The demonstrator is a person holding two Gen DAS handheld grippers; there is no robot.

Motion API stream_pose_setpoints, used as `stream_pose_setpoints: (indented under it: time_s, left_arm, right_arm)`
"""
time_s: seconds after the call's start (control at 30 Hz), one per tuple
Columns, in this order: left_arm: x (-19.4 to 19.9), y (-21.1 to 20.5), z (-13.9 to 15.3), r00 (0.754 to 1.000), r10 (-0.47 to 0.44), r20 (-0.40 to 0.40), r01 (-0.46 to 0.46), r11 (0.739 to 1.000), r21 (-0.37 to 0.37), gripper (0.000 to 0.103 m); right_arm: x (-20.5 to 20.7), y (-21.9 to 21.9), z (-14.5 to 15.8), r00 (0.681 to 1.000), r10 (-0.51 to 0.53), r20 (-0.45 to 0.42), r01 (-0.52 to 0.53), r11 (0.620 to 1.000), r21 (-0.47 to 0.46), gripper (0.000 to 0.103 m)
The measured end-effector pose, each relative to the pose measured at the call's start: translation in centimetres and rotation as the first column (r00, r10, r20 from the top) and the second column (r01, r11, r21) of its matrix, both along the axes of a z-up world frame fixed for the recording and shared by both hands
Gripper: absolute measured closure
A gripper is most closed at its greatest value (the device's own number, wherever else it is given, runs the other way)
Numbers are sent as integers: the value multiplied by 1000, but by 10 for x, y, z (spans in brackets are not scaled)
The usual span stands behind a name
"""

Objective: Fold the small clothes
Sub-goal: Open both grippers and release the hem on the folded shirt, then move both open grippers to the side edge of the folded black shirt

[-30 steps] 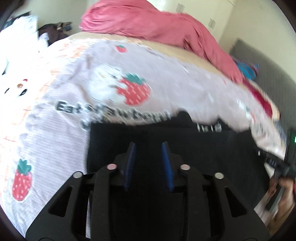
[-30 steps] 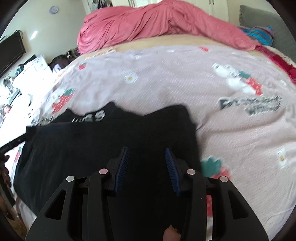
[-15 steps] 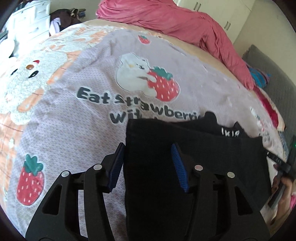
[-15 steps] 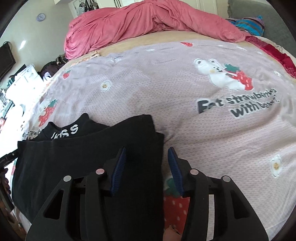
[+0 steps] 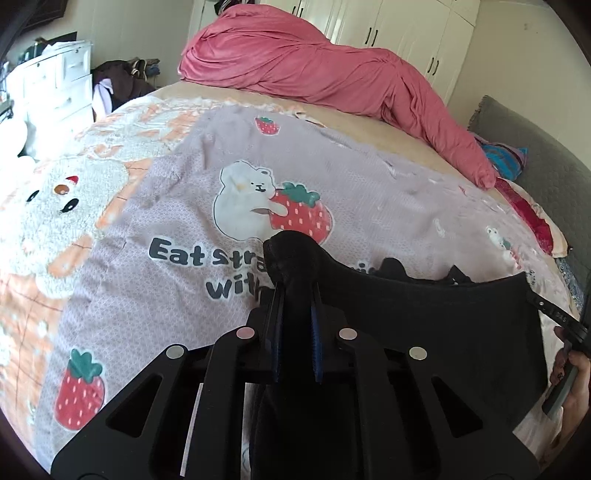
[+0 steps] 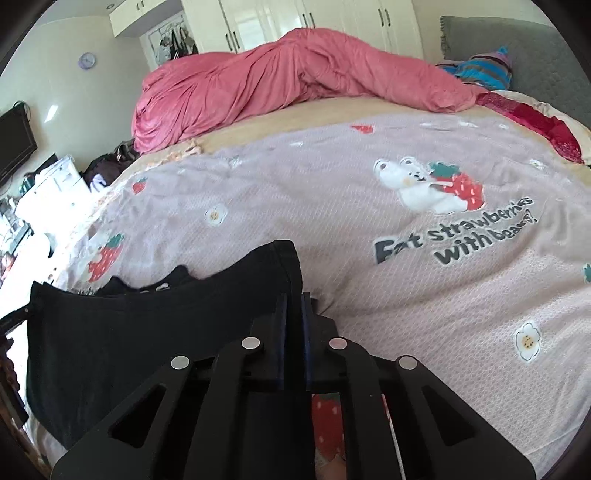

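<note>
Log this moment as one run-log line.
left gripper: shut on black garment | right gripper: shut on black garment | strawberry blanket: beneath

Garment (image 5: 424,317): plain black. Blanket (image 6: 332,206): lilac, printed with white bears, red strawberries, daisies, dark lettering. Duvet (image 5: 314,70): solid pink. Gripper pads (image 5: 316,332): blue. Headboard (image 6: 535,48): grey.

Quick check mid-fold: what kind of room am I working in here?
A bedroom, almost certainly. The black garment lies on a bed with a strawberry-and-bear blanket; a pink duvet is heaped at its far edge, and white wardrobe doors line the wall behind.
</note>
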State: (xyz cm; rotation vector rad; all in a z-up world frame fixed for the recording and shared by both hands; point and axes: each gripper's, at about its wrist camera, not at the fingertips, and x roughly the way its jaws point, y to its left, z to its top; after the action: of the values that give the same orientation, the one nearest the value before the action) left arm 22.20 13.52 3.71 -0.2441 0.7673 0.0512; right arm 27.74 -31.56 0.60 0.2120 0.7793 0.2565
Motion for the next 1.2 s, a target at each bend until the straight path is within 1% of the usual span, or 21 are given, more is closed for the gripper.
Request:
stream_pose_setpoints:
  time_s: [0.07,0.13,0.23,0.3,0.4,0.43,0.47,0.5,0.53,0.57,0.6,0.63,0.7,0.77,0.83,0.9,1.0,1.1,1.2]
  left_arm:
    - [7,2,-8,1000,14,-16,-14,1000,-11,97]
    - [14,3,-19,998,30,-53,-30,1000,-3,97]
    - [21,3,-34,994,46,-101,-45,999,9,95]
    - [20,2,-35,993,47,-104,-45,999,25,91]
    - [17,-2,-32,993,38,-108,-34,999,39,86]
    - [14,-3,-32,993,34,-110,-30,999,37,86]
    - [12,-3,-30,994,29,-108,-26,999,33,84]
    - [8,-5,-26,995,24,-101,-21,999,37,78]
    - [5,-8,-23,995,20,-93,-16,999,43,75]
    - [0,-11,-18,997,14,-80,-10,999,49,68]
    - [-5,-14,-15,998,6,-68,-2,999,53,63]
    - [-11,-19,-11,998,-8,-55,11,998,57,60]
    - [-20,-28,-9,998,-33,-45,37,997,71,56]
    - [-30,-37,-11,997,-63,-55,67,995,80,55]
    - [-38,-43,-14,994,-87,-73,91,994,58,50]
    - [-45,-49,-17,990,-112,-91,115,993,20,43]
    - [-53,-56,-21,985,-127,-112,132,991,32,40]
    - [-64,-61,-26,981,-141,-131,149,988,47,37]
    - [-71,-62,-30,978,-147,-145,156,986,54,37]
  right_arm:
    - [2,-4,-2,1000,-11,-9,11,1000,7,97]
    - [4,-4,-5,1000,-15,-15,15,1000,-1,97]
    - [5,0,-13,999,-20,-37,17,998,-62,97]
    - [6,1,-21,998,-22,-63,17,996,-87,96]
    - [3,5,-22,998,-30,-54,22,991,-131,92]
    - [0,5,-20,999,-32,-41,26,990,-137,87]
    - [-3,6,-17,999,-38,-31,33,989,-146,83]
    - [-6,6,-14,999,-40,-18,37,988,-153,79]
    - [-10,7,-10,999,-38,-4,37,987,-155,74]
    - [-15,8,-5,999,-30,16,32,988,-150,71]
    - [-21,10,-1,999,-13,32,18,989,-146,64]
    - [-26,12,2,999,4,41,2,989,-145,61]
    - [-35,20,6,998,44,50,-36,989,-146,60]
    - [-47,30,8,994,98,46,-90,984,-152,55]
    - [-58,39,7,988,148,33,-142,979,-148,54]
    - [-68,45,7,983,181,19,-177,974,-141,52]
    - [-81,50,5,976,218,-4,-217,968,-128,46]
    - [-88,51,3,975,219,-20,-220,967,-132,45]
    - [-93,49,-3,972,228,-54,-233,966,-116,44]
